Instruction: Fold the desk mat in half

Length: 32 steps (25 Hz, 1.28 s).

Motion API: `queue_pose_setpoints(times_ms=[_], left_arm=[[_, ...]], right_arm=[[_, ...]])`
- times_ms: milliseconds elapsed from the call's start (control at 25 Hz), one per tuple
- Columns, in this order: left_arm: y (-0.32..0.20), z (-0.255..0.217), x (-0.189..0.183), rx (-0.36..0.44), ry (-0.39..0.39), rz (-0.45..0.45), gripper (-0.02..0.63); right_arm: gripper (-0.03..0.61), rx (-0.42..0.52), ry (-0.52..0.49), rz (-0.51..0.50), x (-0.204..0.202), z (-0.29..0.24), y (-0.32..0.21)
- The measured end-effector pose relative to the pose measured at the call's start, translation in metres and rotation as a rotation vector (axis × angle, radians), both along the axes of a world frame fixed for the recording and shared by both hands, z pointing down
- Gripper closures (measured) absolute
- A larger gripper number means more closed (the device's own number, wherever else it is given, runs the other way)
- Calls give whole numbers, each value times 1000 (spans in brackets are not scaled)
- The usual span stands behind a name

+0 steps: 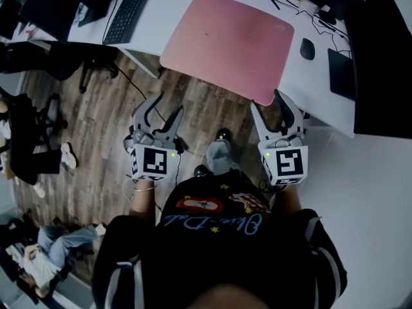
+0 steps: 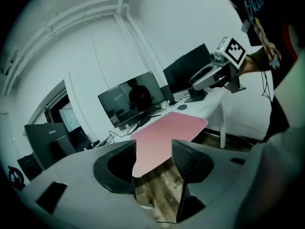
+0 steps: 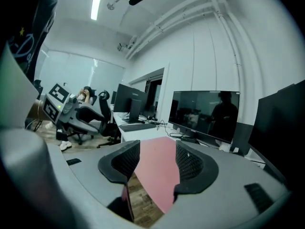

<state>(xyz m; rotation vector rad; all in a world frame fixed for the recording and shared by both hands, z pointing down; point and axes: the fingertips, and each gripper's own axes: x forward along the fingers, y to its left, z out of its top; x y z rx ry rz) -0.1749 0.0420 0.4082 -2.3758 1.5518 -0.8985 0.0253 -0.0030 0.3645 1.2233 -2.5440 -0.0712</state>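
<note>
Left gripper (image 1: 168, 103), right gripper (image 1: 265, 100) released, empty, 6 o'clock of overhanging desk mat (image 1: 228, 44). Risk: skewed fold from uneven pinch.

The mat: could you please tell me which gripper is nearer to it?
The right. The right gripper is at the mat's near right corner, jaws open, not gripping. The left gripper hangs over the floor, short of the near edge.

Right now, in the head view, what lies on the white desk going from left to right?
keyboard → pink desk mat → mouse → black pad
</note>
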Motion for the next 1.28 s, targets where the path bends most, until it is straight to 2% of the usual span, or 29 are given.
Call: queue_pose_setpoints(times_ms=[320,480,680,960,1280], left_arm=[[-59,53,13,-68,-133,10,383],[-73,80,10,-114,-193,17,374],[-87,118,-3,-158,-323,57,352],[-103,160,-10,-187,-469,167,334],[-123,183,-3,-135,-574,261,330]], right_arm=[[368,-20,92,-57,5,33,-52],[364,-49,132,-78,2,53,-60],[357,-102,186,-96,-12,84,-58],[354,-196,201,-27,-22,119,-43],[354,-234,213,96,-11,133,-27]])
